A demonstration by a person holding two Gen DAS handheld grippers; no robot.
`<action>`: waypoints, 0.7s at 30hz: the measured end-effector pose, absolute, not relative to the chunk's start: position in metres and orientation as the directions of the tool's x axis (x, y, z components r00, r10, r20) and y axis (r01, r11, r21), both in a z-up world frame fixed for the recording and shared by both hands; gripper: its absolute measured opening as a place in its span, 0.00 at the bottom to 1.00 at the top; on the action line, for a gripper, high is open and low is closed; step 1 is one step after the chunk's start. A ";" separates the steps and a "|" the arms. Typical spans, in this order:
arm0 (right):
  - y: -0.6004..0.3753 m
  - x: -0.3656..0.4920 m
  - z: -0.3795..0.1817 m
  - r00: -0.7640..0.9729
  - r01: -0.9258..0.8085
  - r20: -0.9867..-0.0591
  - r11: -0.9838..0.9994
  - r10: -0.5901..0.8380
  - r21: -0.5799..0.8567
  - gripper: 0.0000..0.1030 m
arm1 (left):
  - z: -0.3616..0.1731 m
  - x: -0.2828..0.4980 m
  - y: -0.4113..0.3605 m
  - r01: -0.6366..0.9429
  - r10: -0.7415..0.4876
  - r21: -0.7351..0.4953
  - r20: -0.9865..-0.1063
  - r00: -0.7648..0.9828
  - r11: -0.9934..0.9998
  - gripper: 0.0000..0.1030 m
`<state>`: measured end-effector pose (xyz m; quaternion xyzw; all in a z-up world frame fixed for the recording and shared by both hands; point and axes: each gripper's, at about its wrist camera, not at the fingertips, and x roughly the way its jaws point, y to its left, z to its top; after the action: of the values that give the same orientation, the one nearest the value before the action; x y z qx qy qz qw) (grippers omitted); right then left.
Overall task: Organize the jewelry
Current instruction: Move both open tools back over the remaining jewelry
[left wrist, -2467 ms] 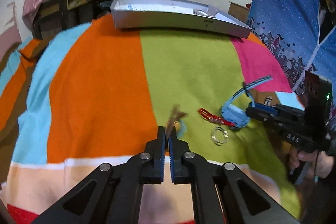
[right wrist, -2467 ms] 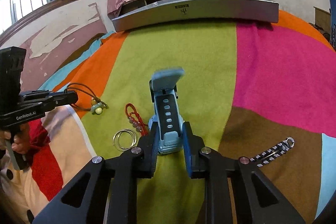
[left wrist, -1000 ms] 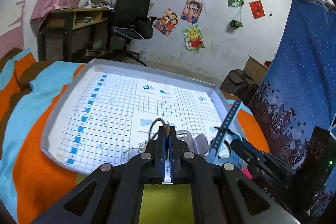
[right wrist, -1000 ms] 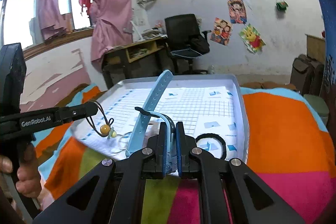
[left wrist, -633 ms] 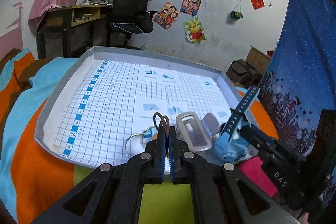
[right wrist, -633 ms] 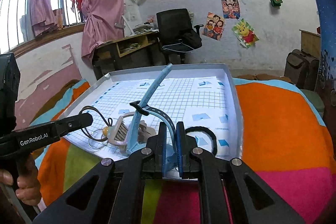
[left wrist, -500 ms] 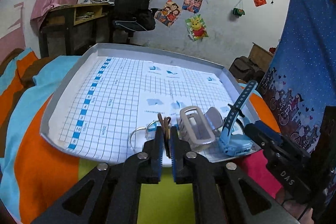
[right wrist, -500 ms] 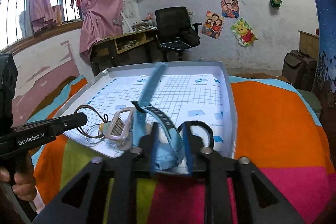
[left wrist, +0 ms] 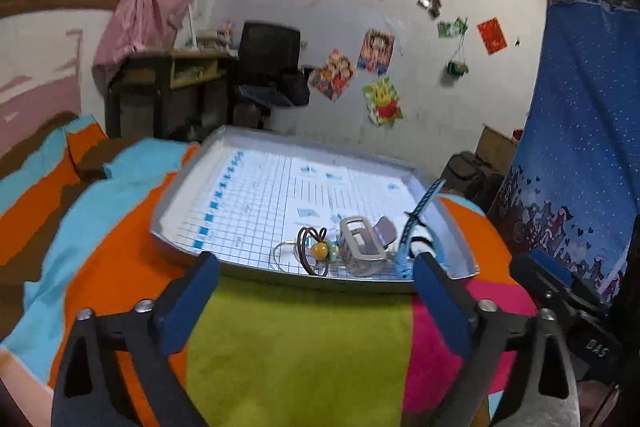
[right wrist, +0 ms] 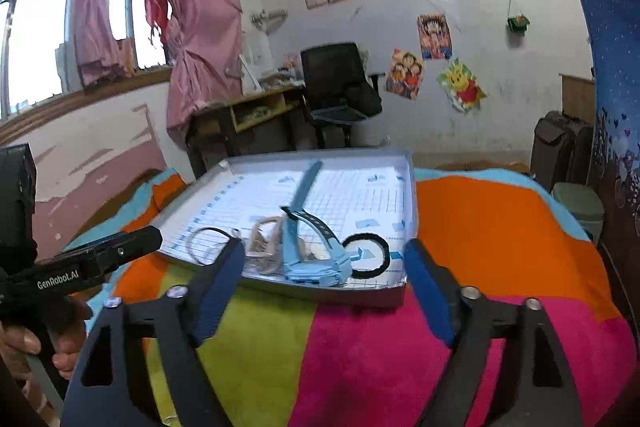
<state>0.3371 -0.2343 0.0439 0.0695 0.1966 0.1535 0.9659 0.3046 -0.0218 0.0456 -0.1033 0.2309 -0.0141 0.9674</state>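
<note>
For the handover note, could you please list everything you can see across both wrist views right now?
Tray: one, silver with a white grid sheet, on the blanket.
Watch: one, light blue, near front edge of tray, strap sticking up.
Bead cord: one, dark cord with yellow bead, in tray beside the clip.
Hair clip: one, pale grey, in tray front.
Rings: silvery, count unclear, in tray front left.
Hair tie: one, black, in tray front right.
Blanket: one, striped orange, green, pink, blue.
Office chair: one, black, by the wall.
Left tongs: open, empty, short of the tray.
Right tongs: open, empty.
</note>
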 end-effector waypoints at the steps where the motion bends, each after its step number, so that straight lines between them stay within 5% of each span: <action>1: -0.236 0.331 0.047 0.878 -0.274 -0.349 0.942 0.328 0.195 0.83 | 0.049 0.296 -0.024 -0.023 -0.066 -0.198 -0.429 0.901 0.980 0.99; 7: -0.247 0.273 0.066 0.899 -0.297 -0.275 0.937 0.339 0.185 0.98 | 0.070 0.240 -0.032 -0.039 -0.015 -0.140 -0.361 0.933 0.989 1.00; 21: -0.259 0.150 0.081 0.940 -0.248 -0.190 0.951 0.282 0.182 0.99 | 0.094 0.134 -0.032 -0.009 -0.016 -0.072 -0.330 0.944 0.997 1.00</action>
<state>0.1502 -0.2590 0.0813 0.0781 0.1076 0.1350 0.9819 0.1343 -0.0321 0.0937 -0.0364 0.1674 -0.0017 0.9852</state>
